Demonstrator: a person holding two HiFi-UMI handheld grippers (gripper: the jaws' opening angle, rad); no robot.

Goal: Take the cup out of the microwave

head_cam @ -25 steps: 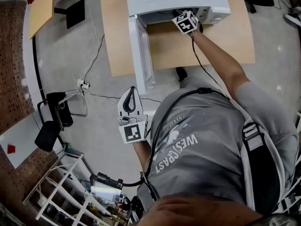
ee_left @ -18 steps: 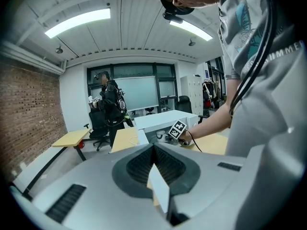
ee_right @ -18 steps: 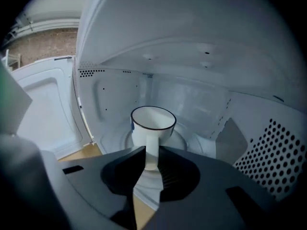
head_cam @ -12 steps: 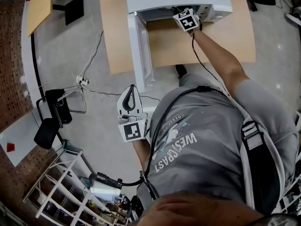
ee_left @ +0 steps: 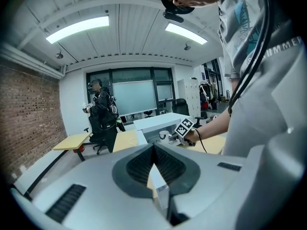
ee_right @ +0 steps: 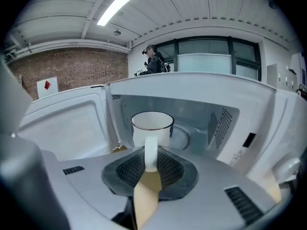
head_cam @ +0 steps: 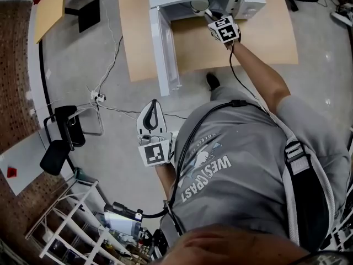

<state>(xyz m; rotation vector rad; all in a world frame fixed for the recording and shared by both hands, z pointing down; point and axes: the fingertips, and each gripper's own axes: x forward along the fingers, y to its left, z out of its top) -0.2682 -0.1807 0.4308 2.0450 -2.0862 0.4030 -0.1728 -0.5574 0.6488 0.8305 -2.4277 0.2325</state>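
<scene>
Cup (ee_right: 152, 124) sits just ahead of the right gripper (ee_right: 150, 163), whose jaws pinch its handle to keep it upright at the mouth of the microwave (ee_right: 225, 128). The left gripper (ee_left: 154, 159) idles closed and empty, away from the microwave. The right gripper has drawn back since half a second ago, baring the cup's rim in the head view.

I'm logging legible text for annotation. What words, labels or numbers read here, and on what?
"WESTCOAST", seen upside down: the person's grey shirt.
"UMMER", partly hidden: same shirt, in the left gripper view.
Smaller print above "WESTCOAST": too small to read.
Label at the right of the microwave opening: too small to read.
</scene>
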